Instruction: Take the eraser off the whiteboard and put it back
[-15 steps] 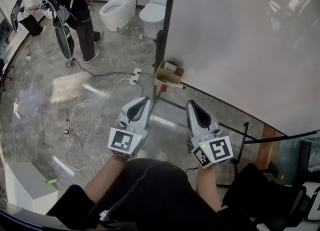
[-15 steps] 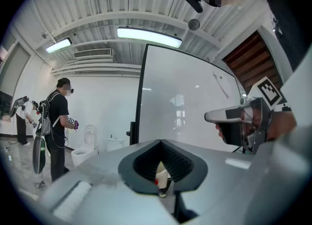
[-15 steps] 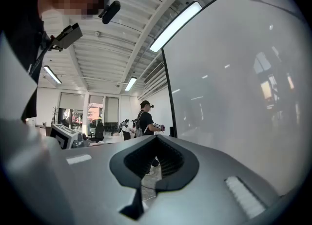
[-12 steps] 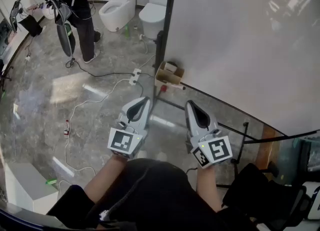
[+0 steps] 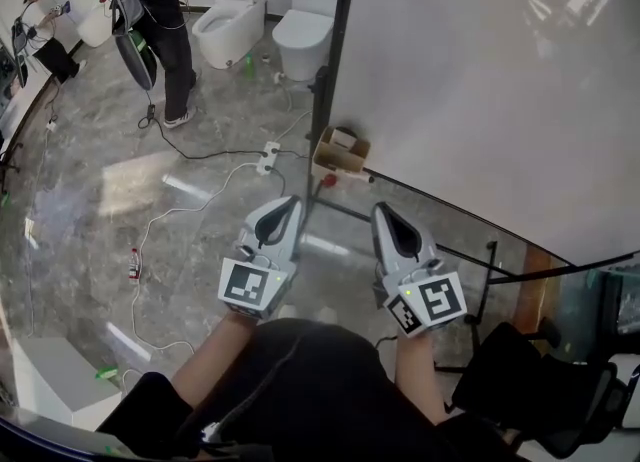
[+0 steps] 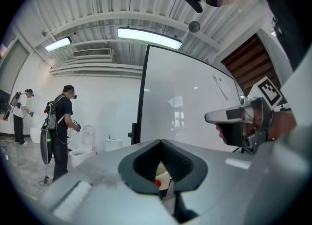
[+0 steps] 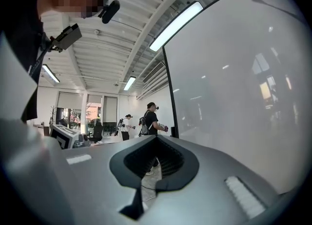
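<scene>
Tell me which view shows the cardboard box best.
The head view: the cardboard box is seen whole from above, at the lower corner of the whiteboard. The left gripper view shows only a sliver of it, low in the middle of the picture. The right gripper view does not show it.

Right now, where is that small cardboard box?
In the head view, the cardboard box sits at the lower left corner of the whiteboard, beside its black post, just right of the white power strip.

Glossy whiteboard (image 5: 480,80), polished stone floor (image 5: 90,210)
</scene>
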A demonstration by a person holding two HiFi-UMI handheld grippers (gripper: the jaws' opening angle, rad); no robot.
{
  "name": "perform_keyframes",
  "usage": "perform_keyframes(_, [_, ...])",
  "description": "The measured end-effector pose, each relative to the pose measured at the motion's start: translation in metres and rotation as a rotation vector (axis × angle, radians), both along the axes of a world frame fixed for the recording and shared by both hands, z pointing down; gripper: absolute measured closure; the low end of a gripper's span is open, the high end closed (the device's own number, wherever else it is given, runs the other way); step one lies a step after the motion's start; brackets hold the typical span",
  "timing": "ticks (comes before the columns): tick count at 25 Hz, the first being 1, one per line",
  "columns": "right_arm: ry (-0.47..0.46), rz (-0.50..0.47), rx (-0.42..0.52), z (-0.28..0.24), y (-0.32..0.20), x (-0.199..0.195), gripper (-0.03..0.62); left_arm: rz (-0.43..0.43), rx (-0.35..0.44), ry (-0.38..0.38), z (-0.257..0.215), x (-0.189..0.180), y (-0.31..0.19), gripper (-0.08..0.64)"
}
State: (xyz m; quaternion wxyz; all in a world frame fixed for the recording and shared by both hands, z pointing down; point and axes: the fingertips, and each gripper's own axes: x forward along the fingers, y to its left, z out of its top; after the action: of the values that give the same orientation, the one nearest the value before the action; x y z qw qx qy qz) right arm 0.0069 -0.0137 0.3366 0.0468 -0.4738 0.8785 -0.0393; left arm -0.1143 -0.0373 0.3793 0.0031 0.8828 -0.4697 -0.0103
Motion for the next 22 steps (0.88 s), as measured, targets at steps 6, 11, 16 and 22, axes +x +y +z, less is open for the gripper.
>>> perform_keyframes(6, [-0.020, -0.004, -0.019, 0.003, 0.000, -0.006, 0.583, 0.013, -0.010, 0.002, 0.005, -0.008, -0.001, 0.555])
perform_keyframes(11, [-0.020, 0.021, -0.038, 0.008, -0.001, -0.008, 0.583, 0.027, -0.011, 0.003, 0.007, -0.015, -0.001, 0.555])
perform_keyframes(16, [-0.014, 0.038, -0.047, 0.012, 0.003, -0.017, 0.583, 0.044, -0.012, 0.005, 0.008, -0.025, 0.001, 0.555])
perform_keyframes(22, [-0.007, 0.063, -0.052, 0.015, 0.012, -0.031, 0.583, 0.074, -0.010, 0.019, 0.008, -0.038, 0.006, 0.555])
